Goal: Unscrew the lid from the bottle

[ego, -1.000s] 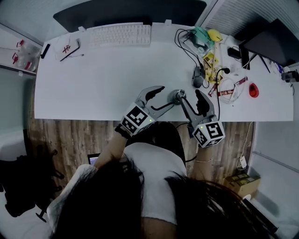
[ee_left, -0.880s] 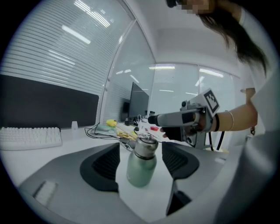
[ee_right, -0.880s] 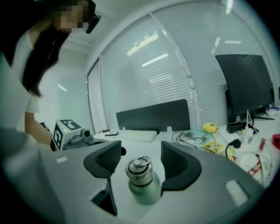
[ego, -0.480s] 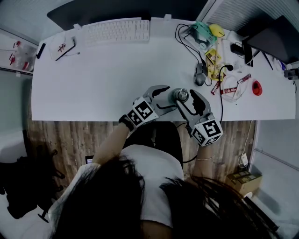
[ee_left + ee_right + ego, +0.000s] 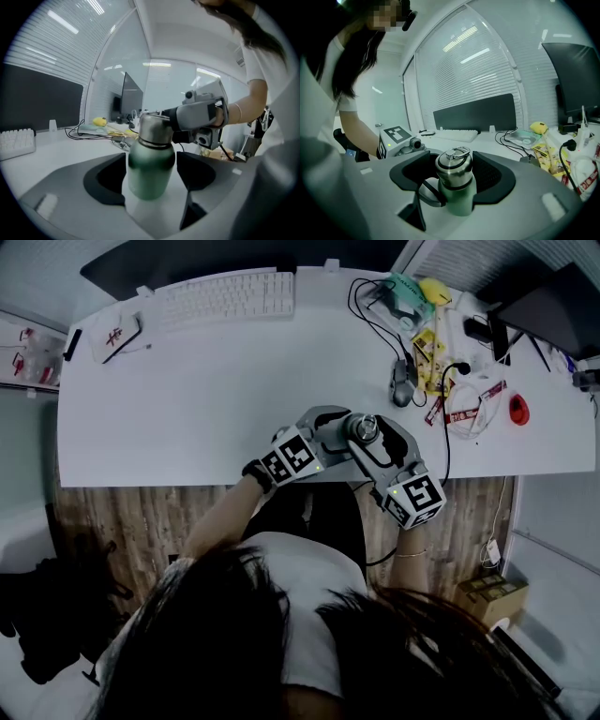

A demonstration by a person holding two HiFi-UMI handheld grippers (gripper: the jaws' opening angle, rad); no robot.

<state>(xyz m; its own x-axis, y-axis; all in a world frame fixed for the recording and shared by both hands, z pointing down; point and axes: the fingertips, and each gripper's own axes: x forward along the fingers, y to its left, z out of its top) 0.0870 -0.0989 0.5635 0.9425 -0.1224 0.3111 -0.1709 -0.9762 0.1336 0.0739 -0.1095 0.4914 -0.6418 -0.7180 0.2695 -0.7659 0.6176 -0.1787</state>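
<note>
Now the left gripper has its jaws spread wide, having just been opening. The green body of the bottle stands between them, and neither pad is seen pressing on it. Opposite, the right gripper also has its jaws apart, set around the bottle's steel lid. The lid sits on the bottle and carries a small ring handle on top; no clamping shows there either. The bottle stands upright near the front edge of the white desk, just ahead of the person. Farther back on the right lie a computer mouse and a tangle of cables, with a red object beyond them. A white keyboard lies along the far edge.
</note>
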